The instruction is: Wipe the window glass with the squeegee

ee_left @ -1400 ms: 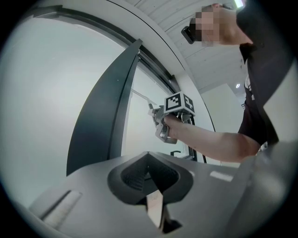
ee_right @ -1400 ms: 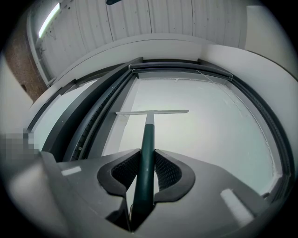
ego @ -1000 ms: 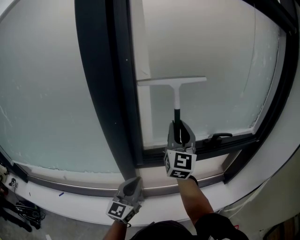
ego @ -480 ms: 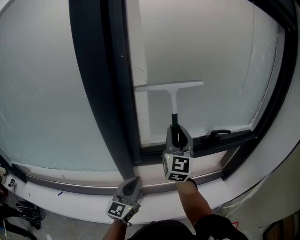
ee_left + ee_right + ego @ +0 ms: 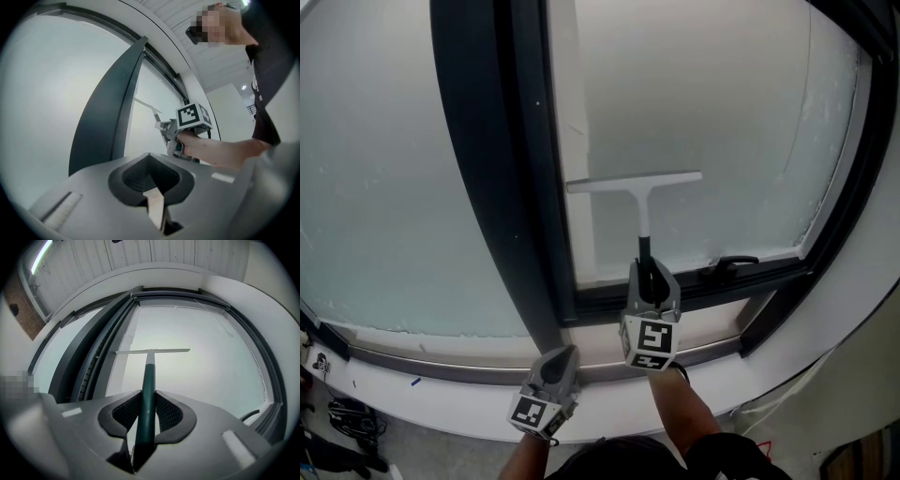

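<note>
The right hand-held gripper (image 5: 652,274) is clamped on the dark green handle of a squeegee (image 5: 641,208), its jaws pressed to either side of the shaft in the right gripper view (image 5: 148,417). The handle runs up to a white neck and a pale crossbar blade (image 5: 152,351), which lies level on the frosted window glass (image 5: 722,112), its left end close to the dark frame post (image 5: 478,169). A black window handle (image 5: 728,267) sits on the lower frame, right of the gripper. The left hand-held gripper (image 5: 559,361) hangs lower, at the foot of the post by the white sill (image 5: 431,405), jaws together with nothing between them.
</note>
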`<state>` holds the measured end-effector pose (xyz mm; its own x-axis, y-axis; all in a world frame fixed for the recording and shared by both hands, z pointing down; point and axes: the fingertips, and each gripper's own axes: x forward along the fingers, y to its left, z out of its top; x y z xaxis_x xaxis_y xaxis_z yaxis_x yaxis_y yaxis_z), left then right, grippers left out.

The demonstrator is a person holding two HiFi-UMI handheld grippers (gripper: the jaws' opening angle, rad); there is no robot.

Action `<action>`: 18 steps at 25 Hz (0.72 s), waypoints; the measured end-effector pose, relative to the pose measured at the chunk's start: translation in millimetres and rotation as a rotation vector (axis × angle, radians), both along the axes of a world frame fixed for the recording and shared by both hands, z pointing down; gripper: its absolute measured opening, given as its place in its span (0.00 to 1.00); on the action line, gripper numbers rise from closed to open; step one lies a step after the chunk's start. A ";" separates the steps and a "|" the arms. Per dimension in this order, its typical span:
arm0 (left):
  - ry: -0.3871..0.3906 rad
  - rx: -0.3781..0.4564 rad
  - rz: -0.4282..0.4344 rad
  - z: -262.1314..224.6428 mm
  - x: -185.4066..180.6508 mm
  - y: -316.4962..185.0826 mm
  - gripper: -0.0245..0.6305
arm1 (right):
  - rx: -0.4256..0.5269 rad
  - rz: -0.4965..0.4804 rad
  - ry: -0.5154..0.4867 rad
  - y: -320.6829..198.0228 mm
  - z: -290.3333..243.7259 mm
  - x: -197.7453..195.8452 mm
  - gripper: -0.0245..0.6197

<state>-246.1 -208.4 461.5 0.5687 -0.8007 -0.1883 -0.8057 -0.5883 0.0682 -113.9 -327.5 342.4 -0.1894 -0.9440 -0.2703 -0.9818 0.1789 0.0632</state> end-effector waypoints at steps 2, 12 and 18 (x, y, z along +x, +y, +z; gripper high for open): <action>0.001 0.003 -0.002 -0.5 0.1 -2.1 0.04 | -0.006 0.000 0.003 0.7 4.0 -0.3 0.19; -0.017 0.017 -0.011 1.0 15.0 -14.7 0.04 | -0.046 -0.005 0.016 6.2 29.0 3.5 0.19; -0.016 -0.008 -0.006 8.8 19.4 -15.5 0.04 | -0.070 -0.007 0.027 9.8 40.0 5.0 0.19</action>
